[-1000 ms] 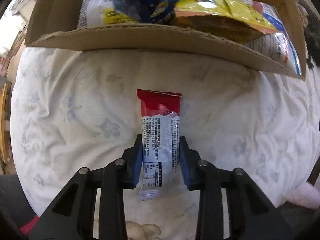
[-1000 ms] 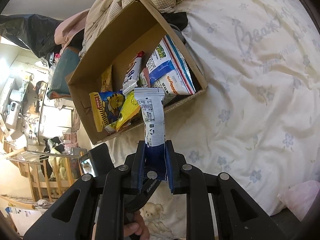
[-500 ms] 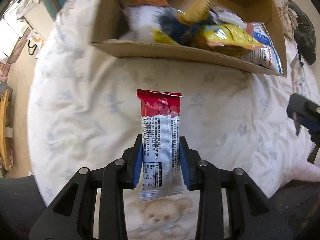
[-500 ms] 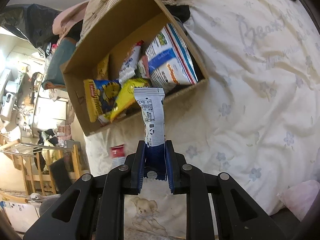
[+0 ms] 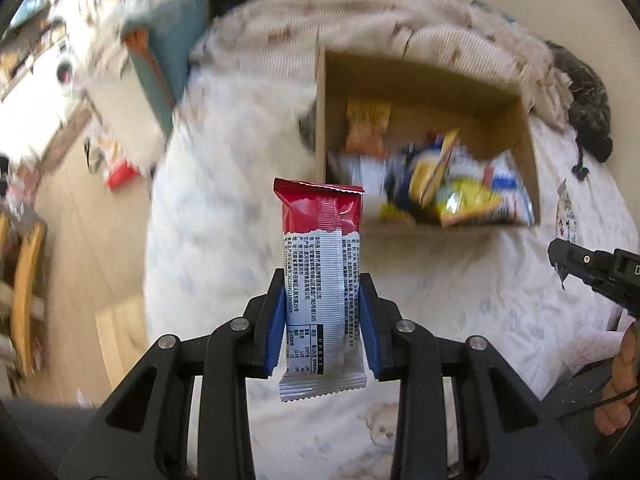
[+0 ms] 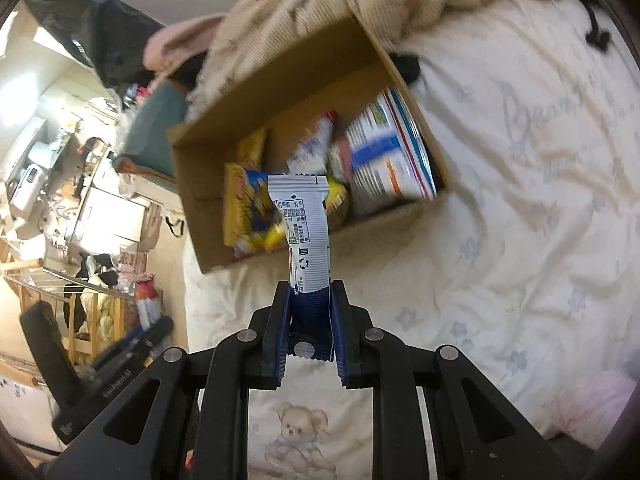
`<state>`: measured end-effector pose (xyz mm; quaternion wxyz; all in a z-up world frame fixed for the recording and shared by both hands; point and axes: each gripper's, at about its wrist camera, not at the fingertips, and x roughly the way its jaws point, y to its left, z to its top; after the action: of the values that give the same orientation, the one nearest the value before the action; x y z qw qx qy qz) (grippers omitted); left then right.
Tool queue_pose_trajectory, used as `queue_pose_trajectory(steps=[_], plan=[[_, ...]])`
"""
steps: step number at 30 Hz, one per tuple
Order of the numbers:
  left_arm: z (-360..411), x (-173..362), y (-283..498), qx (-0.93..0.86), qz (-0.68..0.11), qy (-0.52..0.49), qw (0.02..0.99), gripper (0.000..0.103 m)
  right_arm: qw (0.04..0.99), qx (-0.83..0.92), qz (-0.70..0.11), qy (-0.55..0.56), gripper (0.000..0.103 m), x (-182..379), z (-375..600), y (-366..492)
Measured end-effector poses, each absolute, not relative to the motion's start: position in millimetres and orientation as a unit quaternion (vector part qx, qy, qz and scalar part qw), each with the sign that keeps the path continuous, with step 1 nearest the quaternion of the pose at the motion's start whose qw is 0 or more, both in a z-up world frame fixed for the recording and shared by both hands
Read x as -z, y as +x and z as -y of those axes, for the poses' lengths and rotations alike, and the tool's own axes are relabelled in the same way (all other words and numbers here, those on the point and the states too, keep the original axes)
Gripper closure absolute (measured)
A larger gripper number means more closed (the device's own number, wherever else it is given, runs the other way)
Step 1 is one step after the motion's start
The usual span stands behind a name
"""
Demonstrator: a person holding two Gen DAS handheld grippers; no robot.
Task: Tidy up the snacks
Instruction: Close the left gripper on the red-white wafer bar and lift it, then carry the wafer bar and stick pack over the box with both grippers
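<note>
Your left tool [image 5: 322,320], pinching the red-topped snack bar [image 5: 320,276], has lifted high off the bed [image 5: 224,216]; the cardboard box [image 5: 516,120] now lies open below. Right tool [image 6: 310,320] grips its blue-and-white packet [image 6: 304,232].

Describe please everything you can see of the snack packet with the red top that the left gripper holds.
The red-topped snack packet is a slim, glossy foil-like wrapper: red upper part, white lower part with small black print, crimped serrated seams at both ends. It stands upright, lengthwise along the left gripper, whose blue pads clamp its lower half from both sides. Nothing else touches it; it hangs above the white bedsheet, short of the cardboard box.
</note>
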<state>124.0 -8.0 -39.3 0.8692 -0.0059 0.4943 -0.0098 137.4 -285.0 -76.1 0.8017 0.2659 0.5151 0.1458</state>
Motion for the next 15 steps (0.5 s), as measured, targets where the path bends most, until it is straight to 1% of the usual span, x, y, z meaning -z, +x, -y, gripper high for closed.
queue_pose_trajectory(steps=[6, 11, 15], plan=[[11.2, 3.0, 145.4, 0.025, -0.434, 0.03, 0.9, 0.074, 0.832, -0.161, -0.463, 0.26, 0.083, 48.4, 294.7, 147.4], [13.0, -10.9, 170.0, 0.055, -0.418, 0.001, 0.907, 0.074, 0.857, -0.139, -0.419, 0.265, 0.083, 35.2, 301.4, 157.9], [23.4, -16.1, 189.2, 0.063, -0.401, 0.007, 0.914, 0.074, 0.863, -0.129, -0.405, 0.272, 0.083, 33.3, 305.7, 171.1]])
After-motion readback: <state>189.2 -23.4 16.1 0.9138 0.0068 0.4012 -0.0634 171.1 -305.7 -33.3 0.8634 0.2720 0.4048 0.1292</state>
